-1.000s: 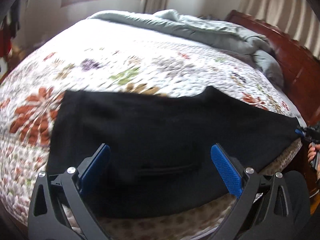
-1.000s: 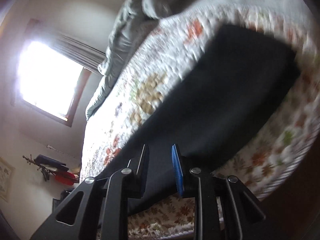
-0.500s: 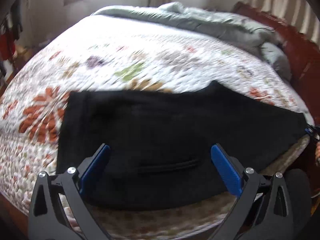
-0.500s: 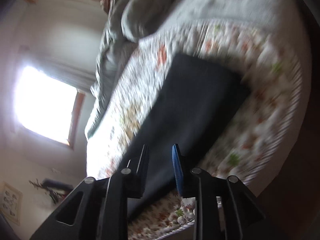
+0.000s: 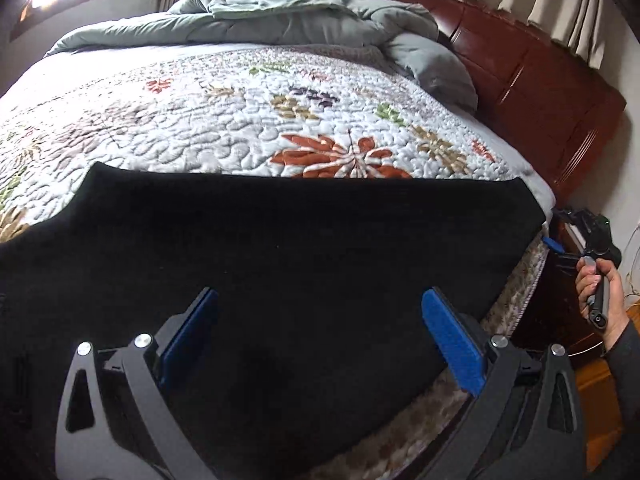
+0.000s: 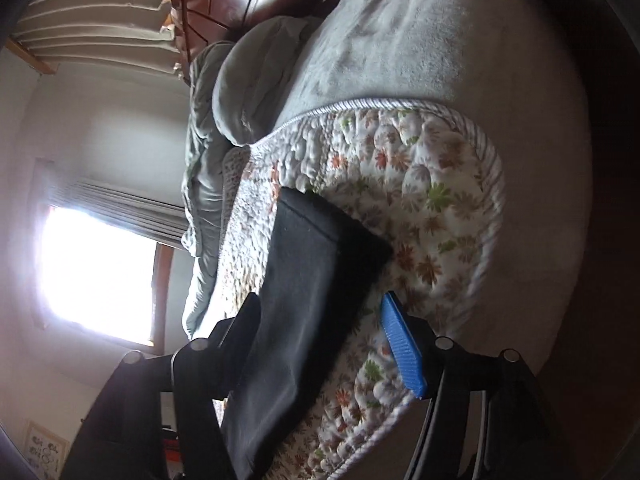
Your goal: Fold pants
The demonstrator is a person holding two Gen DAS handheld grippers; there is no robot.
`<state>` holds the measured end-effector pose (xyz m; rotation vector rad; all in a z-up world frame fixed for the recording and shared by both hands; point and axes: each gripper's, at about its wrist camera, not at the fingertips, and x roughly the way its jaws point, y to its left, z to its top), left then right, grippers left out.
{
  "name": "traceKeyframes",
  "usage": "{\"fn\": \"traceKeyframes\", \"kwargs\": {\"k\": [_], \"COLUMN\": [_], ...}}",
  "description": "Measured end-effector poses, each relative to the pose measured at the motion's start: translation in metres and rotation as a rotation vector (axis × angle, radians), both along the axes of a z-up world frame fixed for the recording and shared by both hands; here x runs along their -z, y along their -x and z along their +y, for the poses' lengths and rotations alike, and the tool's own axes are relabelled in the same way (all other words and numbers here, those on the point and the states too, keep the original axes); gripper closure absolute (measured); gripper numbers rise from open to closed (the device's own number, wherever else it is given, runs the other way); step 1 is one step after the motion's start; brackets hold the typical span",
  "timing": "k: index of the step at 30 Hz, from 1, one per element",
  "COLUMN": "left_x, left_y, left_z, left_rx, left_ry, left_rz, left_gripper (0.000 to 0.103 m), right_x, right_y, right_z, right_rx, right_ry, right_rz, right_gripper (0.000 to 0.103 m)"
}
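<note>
Black soft fabric pants are laid flat along the near edge of a white floral quilted bedspread. The left gripper is held spread and empty above them. The right gripper is opening, the pants end lying loose between its jaws. Edges should be aligned before regrasping.

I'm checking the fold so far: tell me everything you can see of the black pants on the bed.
The pants are plain black, soft matte cloth, lying flat and smooth as a long band along the near edge of the floral quilt, one end near the bed's corner. The left claw hangs open over them without gripping. The right claw is at that corner end, its jaws opening, with the cloth between them and the pads clear of it. Waistband and cuffs cannot be told apart.
</note>
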<state>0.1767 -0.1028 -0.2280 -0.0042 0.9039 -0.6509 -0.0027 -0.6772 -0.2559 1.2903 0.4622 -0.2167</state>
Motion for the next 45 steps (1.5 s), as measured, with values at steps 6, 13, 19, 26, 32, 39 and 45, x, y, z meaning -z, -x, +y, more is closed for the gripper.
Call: {"fn": "traceKeyframes", "kwargs": {"k": [6,13,19,26,32,39,45], "left_x": [0.023,0.028,0.029,0.031,0.030,0.030,0.028], "left_y": [0.001,0.001,0.002,0.003,0.002,0.002,0.002], "left_z": [-0.008,-0.011,-0.010,-0.008,-0.006,-0.006,-0.009], "left_rx": [0.013,0.004,0.009,0.009,0.009,0.012,0.017], "left_ry": [-0.069,-0.093,-0.090,-0.074,-0.068,-0.075,-0.094], "left_rz": [-0.009,-0.038,-0.052,-0.057,-0.059,-0.060,-0.061], "left_gripper": [0.003,0.003,0.003,0.003,0.003,0.003,0.003], "right_x": [0.015,0.007,0.017,0.005,-0.043,-0.106,-0.151], "right_y": [-0.007,-0.019,-0.027,-0.033,-0.045,-0.055,-0.057], "right_z": [-0.011,-0.012,-0.008,-0.002,0.017,0.045,0.071], "right_rx": [0.000,-0.054,-0.064,-0.064,-0.091,-0.117,-0.137], "right_ry": [-0.036,-0.035,-0.027,0.051,0.194,0.360,0.462], "right_rz": [-0.038,-0.128,-0.109,-0.047,-0.006,-0.004,-0.018], "right_gripper": [0.039,0.039,0.050,0.090,0.092,0.093,0.093]}}
